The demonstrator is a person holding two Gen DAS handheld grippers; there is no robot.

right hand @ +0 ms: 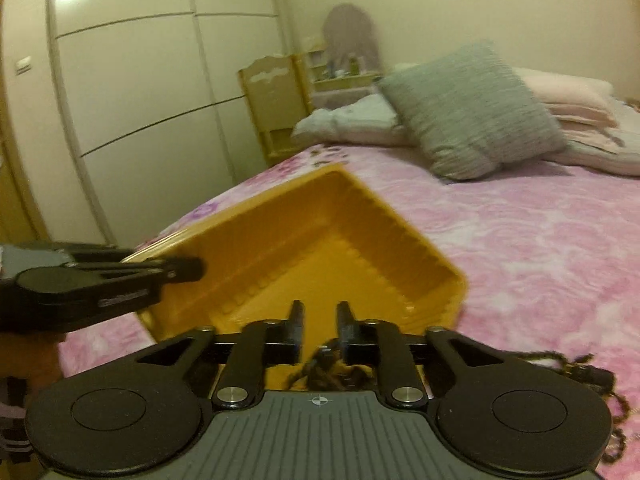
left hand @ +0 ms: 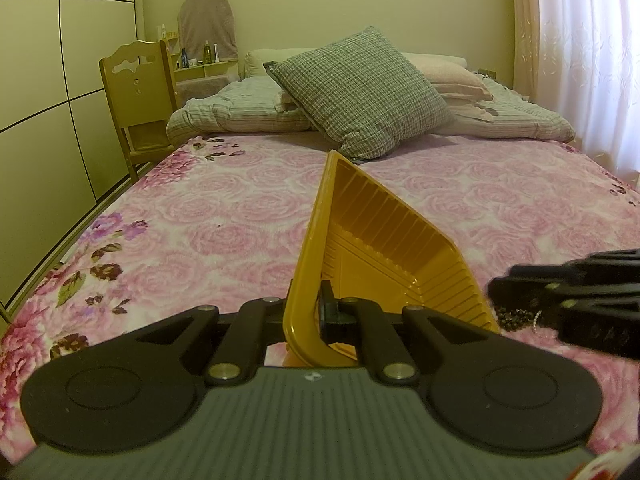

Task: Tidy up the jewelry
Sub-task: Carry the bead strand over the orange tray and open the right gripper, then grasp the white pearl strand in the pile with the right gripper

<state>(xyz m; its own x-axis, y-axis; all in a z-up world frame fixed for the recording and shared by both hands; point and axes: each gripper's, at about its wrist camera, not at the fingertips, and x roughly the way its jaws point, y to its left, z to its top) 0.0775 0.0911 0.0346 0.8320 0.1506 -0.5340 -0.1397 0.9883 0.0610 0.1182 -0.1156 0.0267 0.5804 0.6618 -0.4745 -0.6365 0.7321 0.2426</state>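
A yellow plastic tray [left hand: 384, 240] is tilted above the pink floral bedspread [left hand: 200, 220]. My left gripper [left hand: 308, 308] is shut on the tray's near wall, with one finger inside and the other hidden behind it. In the right wrist view the left gripper [right hand: 188, 268] clamps the tray [right hand: 304, 248] at its left rim. My right gripper [right hand: 320, 320] hovers over the tray's near corner, open, with a clear gap between its fingers. A clump of dark beaded jewelry [right hand: 328, 364] lies just below and behind the fingertips. In the left wrist view the right gripper [left hand: 500, 292] sits above dark beads [left hand: 516, 316].
More beaded strands [right hand: 592, 372] trail on the bedspread at the right. A grey checked cushion [left hand: 360, 92] and pillows lie at the head of the bed. A wooden chair [left hand: 136, 92] and a wardrobe [left hand: 48, 80] stand to the left, a curtain [left hand: 592, 40] to the right.
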